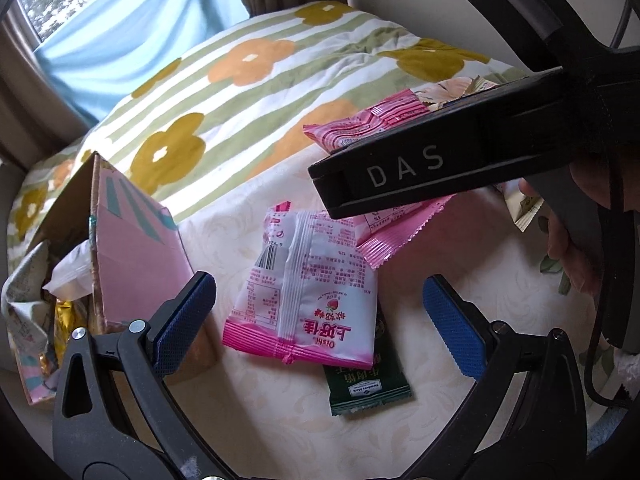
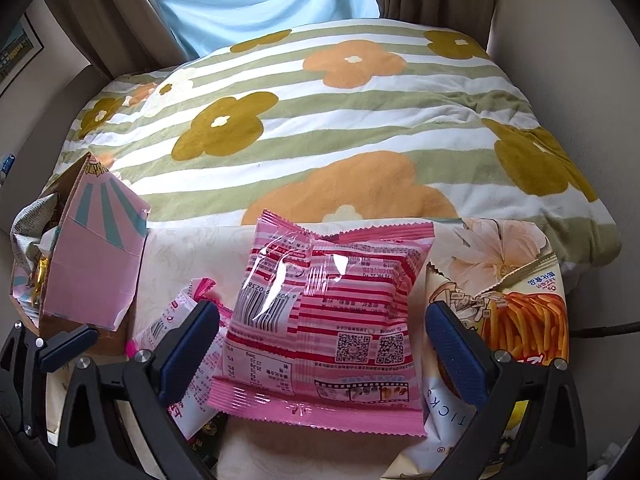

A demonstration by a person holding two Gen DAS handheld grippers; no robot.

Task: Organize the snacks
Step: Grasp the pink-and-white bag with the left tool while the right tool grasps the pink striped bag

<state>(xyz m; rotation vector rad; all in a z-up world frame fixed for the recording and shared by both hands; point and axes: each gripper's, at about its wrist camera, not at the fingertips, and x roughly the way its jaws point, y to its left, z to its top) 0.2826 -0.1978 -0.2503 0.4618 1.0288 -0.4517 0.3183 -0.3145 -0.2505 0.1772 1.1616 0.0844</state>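
Pink striped packet (image 2: pixel 326 328) is framed between the spread, empty fingers of the right gripper (image 2: pixel 322 344), on a cream bed sheet (image 2: pixel 188 256). A white-pink pouch (image 1: pixel 308 288) is seen between the left gripper's (image 1: pixel 320 312) fingers, likewise released and holding nothing. A green packet (image 1: pixel 366 392) is partly covered by the pouch. A pink box (image 1: pixel 132 256) is placed beyond the left finger (image 1: pixel 184 320).

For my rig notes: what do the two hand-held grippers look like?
Both the left gripper and the right gripper have black plastic frames with silver screws and blue, dimpled pads on their fingers. The right gripper's black body bears white letters "DAS" and trails a black cable.
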